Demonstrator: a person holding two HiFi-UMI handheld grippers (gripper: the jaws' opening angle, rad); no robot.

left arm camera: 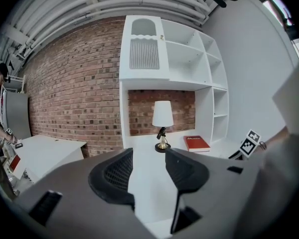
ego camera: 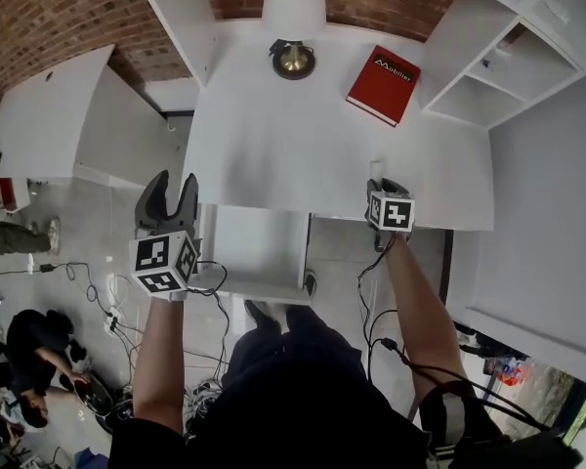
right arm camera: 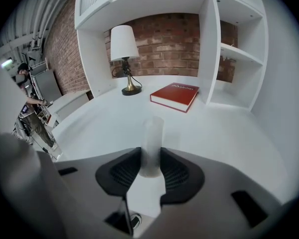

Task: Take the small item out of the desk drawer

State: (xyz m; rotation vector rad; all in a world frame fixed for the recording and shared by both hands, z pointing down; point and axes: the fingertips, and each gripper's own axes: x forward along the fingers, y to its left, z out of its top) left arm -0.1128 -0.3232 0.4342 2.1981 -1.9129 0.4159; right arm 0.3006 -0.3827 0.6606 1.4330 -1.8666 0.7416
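Note:
A small white cylinder (right arm camera: 150,142) stands upright between the pads of my right gripper (right arm camera: 150,169), which is shut on it. In the head view the right gripper (ego camera: 379,184) hovers at the front edge of the white desk (ego camera: 273,145), right of centre, with the cylinder (ego camera: 376,168) just showing past its tips. The white desk drawer (ego camera: 262,287) is pulled out below the desk edge, and I see nothing in it. My left gripper (ego camera: 172,193) is held left of the drawer, open and empty. Its jaws (left arm camera: 147,171) point at the desk.
A lamp (ego camera: 294,55) with a white shade stands at the back of the desk, a red book (ego camera: 383,84) to its right. White shelves (ego camera: 488,66) rise on the right. A second white table (ego camera: 49,115) is at the left. Cables (ego camera: 98,301) lie on the floor.

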